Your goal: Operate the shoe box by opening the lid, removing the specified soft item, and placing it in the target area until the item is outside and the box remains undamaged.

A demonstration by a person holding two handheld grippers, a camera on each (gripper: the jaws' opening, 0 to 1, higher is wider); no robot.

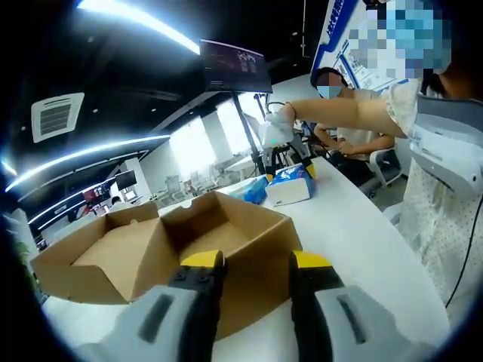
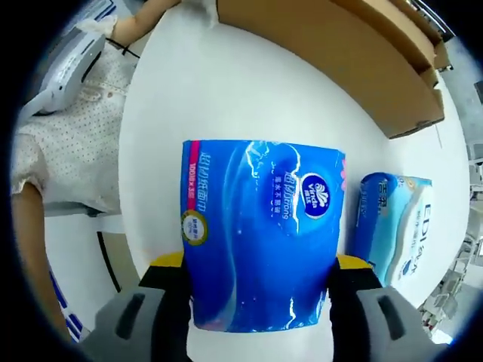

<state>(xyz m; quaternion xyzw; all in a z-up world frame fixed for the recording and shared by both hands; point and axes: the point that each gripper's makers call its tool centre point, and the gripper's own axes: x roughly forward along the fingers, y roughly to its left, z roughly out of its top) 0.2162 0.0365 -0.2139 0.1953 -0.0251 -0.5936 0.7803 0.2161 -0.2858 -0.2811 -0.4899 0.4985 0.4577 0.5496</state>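
so the right gripper [image 2: 258, 273] has its jaws clamped on the blue tissue pack [image 2: 260, 230] over the white table [image 2: 226, 98], while the left gripper [image 1: 256, 265] sits with jaws apart, holding nothing, near the open shoe box [image 1: 189, 249].

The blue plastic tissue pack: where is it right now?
In the right gripper view, the blue plastic tissue pack sits between the right gripper jaws over the white table, beside a paler tissue pack.

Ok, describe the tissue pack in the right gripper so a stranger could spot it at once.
On the white table, past the open cardboard shoe box, two tissue packs lie side by side. The one meant is the blue tissue pack clamped between the right gripper jaws. Its neighbour, the pale tissue pack, is lighter, smaller and lies free.
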